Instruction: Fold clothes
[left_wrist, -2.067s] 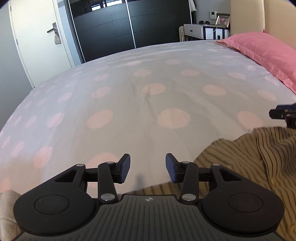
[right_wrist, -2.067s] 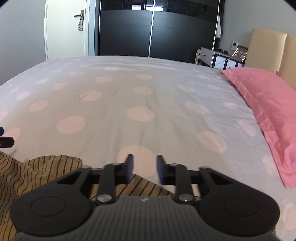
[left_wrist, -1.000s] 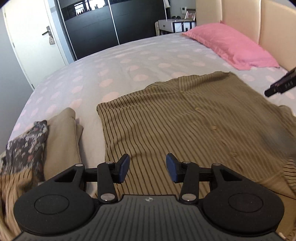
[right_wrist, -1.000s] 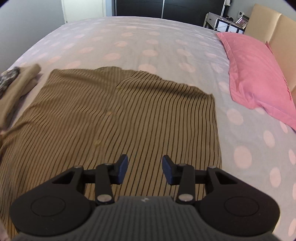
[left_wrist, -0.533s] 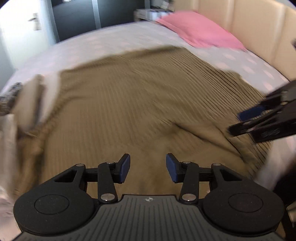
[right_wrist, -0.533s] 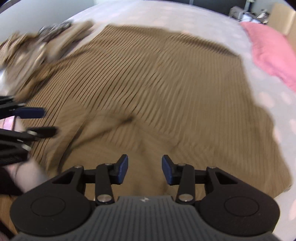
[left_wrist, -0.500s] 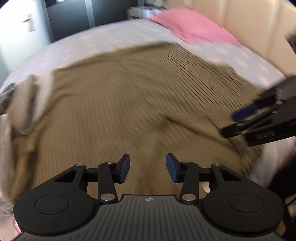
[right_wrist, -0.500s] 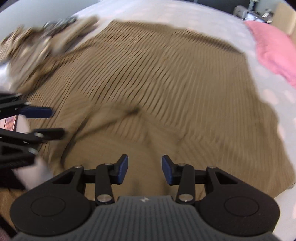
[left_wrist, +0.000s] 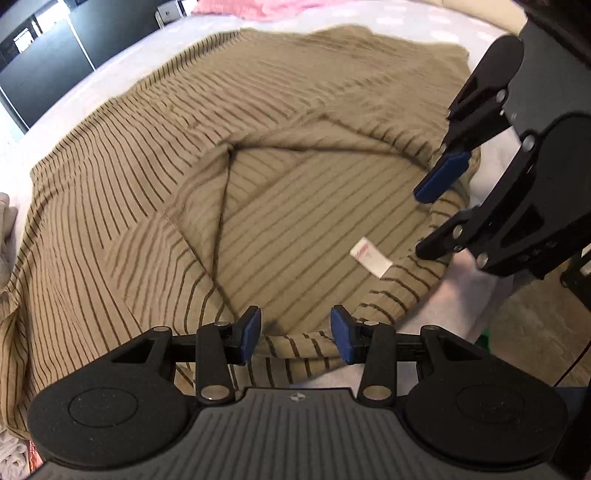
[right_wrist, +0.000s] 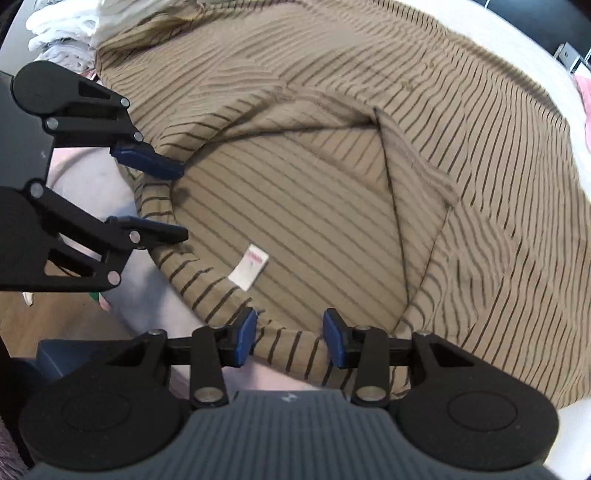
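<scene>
The striped shirt (left_wrist: 155, 155) lay spread flat on the bed (left_wrist: 476, 177), its neck end at the near edge and its long way running off toward the pillow (left_wrist: 258, 7). The collar (right_wrist: 207, 280) with the white tag (right_wrist: 249, 266) sat right at both grippers. The left gripper (left_wrist: 295, 332) and right gripper (right_wrist: 288, 332) had jaws wide, one at each side of the collar, holding nothing. The bed was bare past the shirt's far end.

Both wrist views looking steeply down, close over the striped shirt (left_wrist: 295, 206) at the neckline. Left view facing from one side of the collar, right from the other; shared: white label (left_wrist: 371, 256) (right_wrist: 248, 266), and each other's gripper.
</scene>
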